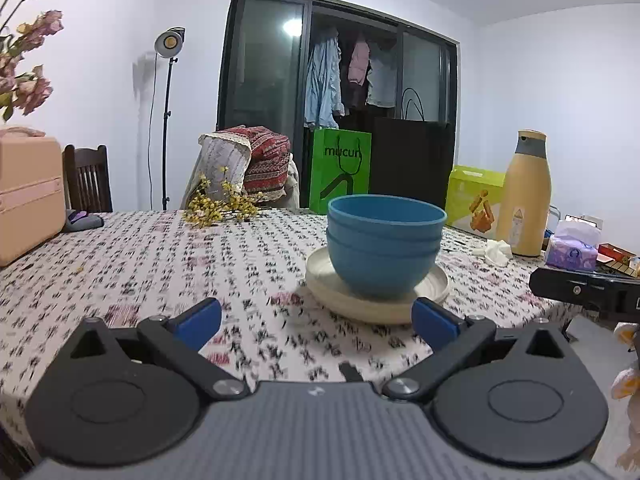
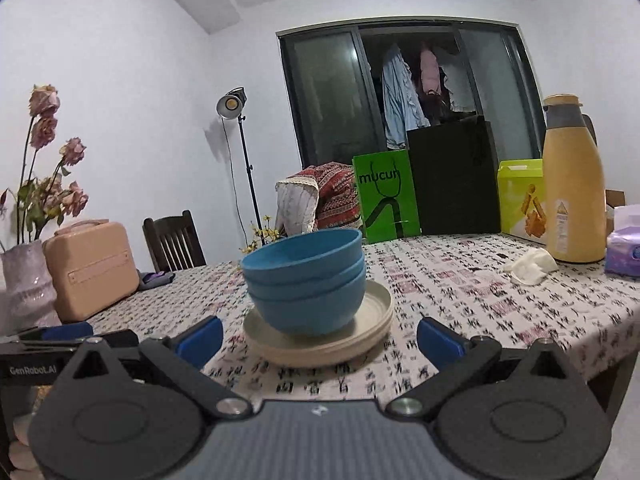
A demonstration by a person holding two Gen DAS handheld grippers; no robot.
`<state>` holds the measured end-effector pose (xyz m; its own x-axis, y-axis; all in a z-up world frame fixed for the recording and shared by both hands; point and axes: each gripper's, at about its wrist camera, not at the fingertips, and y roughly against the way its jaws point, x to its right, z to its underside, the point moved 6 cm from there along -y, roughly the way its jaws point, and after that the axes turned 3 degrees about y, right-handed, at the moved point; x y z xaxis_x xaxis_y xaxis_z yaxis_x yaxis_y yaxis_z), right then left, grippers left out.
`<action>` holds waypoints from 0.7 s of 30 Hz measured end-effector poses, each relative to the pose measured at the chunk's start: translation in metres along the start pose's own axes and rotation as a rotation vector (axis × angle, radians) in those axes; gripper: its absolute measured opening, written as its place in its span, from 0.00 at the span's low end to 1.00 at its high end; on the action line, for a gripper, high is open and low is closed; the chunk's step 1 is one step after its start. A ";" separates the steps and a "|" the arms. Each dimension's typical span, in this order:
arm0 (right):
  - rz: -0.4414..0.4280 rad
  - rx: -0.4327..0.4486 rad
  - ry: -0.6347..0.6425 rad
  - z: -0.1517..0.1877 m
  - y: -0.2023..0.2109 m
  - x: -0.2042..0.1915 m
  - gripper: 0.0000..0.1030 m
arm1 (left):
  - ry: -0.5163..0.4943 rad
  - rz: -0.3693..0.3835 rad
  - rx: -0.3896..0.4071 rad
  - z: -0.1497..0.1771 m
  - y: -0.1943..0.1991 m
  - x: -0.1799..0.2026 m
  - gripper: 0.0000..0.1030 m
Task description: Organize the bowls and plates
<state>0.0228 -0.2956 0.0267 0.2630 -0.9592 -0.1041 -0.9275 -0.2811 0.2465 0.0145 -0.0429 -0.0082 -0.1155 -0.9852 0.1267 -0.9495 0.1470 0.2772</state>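
Left gripper, low centre of its view, stood spread wide and empty just short of the stack. Showed three nested blue plastic bowls on cream round plates, centre frame, on the patterned tablecloth; black device at right edge.

Right gripper likewise gaped, holding nothing, stack centre frame. Alone revealed a pale ribbed vase, lower left. Stacking looked complete; next likely withdrawal or shifting the pile.

green bag: "mucun" (last letter unclear) | left claw body: "GenRobot.AI"
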 end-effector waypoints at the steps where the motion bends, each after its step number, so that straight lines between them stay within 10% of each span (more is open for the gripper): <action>1: 0.003 0.005 0.005 0.004 0.005 -0.001 1.00 | -0.001 -0.008 0.001 0.005 0.004 0.000 1.00; 21: -0.002 -0.013 0.051 0.045 0.035 -0.025 1.00 | -0.007 -0.024 0.006 0.050 0.045 -0.011 1.00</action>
<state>-0.0287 -0.2799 -0.0056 0.2785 -0.9588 -0.0550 -0.9235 -0.2831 0.2589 -0.0415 -0.0297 -0.0450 -0.0943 -0.9891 0.1135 -0.9539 0.1224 0.2740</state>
